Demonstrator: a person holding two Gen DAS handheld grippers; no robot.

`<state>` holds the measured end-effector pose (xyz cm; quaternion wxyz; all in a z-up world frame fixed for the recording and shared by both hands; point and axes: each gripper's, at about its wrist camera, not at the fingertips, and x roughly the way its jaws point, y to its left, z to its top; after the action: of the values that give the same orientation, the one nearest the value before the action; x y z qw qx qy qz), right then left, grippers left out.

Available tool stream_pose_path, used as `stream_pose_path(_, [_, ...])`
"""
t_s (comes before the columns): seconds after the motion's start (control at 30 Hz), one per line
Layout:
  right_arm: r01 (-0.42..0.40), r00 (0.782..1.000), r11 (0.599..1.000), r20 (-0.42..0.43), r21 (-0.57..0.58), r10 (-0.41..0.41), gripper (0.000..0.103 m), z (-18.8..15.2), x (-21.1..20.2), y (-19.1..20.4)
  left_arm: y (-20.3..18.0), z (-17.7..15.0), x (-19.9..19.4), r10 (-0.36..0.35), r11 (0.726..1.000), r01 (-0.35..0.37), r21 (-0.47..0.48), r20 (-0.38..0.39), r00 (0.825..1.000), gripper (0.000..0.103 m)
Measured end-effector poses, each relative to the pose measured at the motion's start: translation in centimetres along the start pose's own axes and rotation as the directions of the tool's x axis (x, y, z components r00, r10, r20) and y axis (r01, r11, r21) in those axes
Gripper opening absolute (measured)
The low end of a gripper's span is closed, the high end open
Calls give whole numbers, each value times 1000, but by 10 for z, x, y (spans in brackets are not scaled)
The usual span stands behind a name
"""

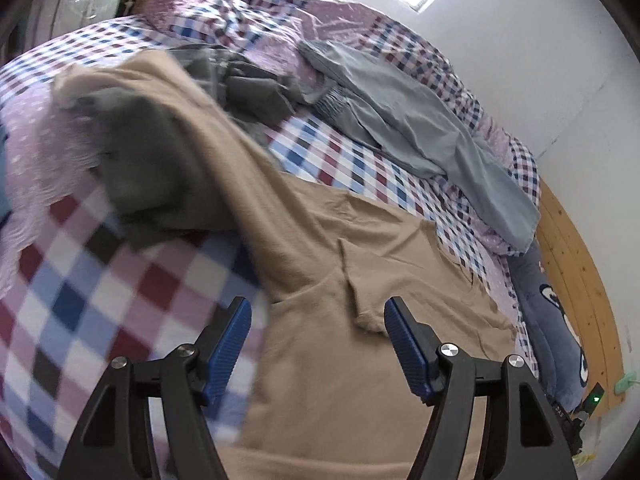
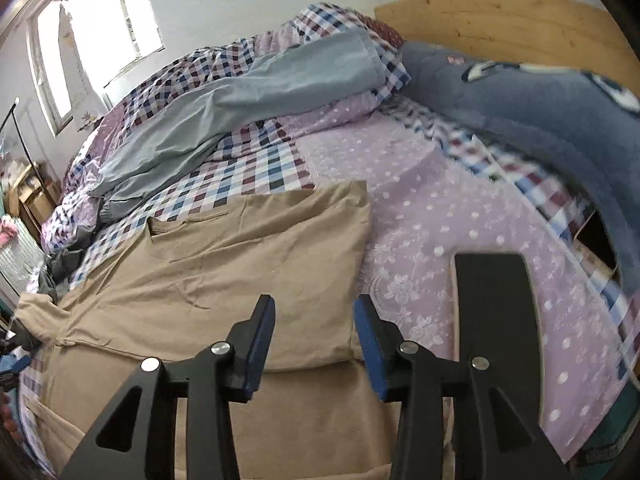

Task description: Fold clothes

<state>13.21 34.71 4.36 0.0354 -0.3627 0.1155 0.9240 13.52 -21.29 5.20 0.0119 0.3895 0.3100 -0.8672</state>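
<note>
Left gripper (image 1: pixel 318 332): jaws apart, empty, poised over tan garment (image 1: pixel 360 280) spread flat across checked bedspread (image 1: pixel 100 280). Right gripper (image 2: pixel 315 332): jaws apart, empty, just above folded edge of same garment (image 2: pixel 240 264). Grey-blue trousers (image 1: pixel 420 128) draped over rumpled quilt, well apart from both grippers (dark grey clothing (image 1: pixel 248 84) bunched beside them). Blue plush cushion (image 2: pixel 540 96) against wooden headboard (image 2: pixel 500 24).
</note>
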Motion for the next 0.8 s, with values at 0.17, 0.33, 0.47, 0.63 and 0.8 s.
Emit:
stream_pose_path(0.17, [28,999,1000,-25,-5,-29,44,2,-10,-37,29,-1,-14,21,999,-21,-46,5,1000,73])
stream_pose_path(0.33, [-45,989,999,-139,-26,41,44,-11,-2,-65,29,-6,-4,20,999,-17,31,-81,997,73])
stream_pose_path(0.47, [-92,971,993,-228,-80,71,44,-22,11,-64,21,-16,8,35,997,-23,79,-145,989,73])
stream_pose_path(0.63, [-99,959,985,-279,-143,56,40,-29,25,-52,10,-21,12,18,995,-2,102,-153,988,69])
stream_pose_path(0.8, [-43,962,981,-273,-188,-10,1,-29,30,-48,4,-23,18,27,993,-6,120,-169,985,57])
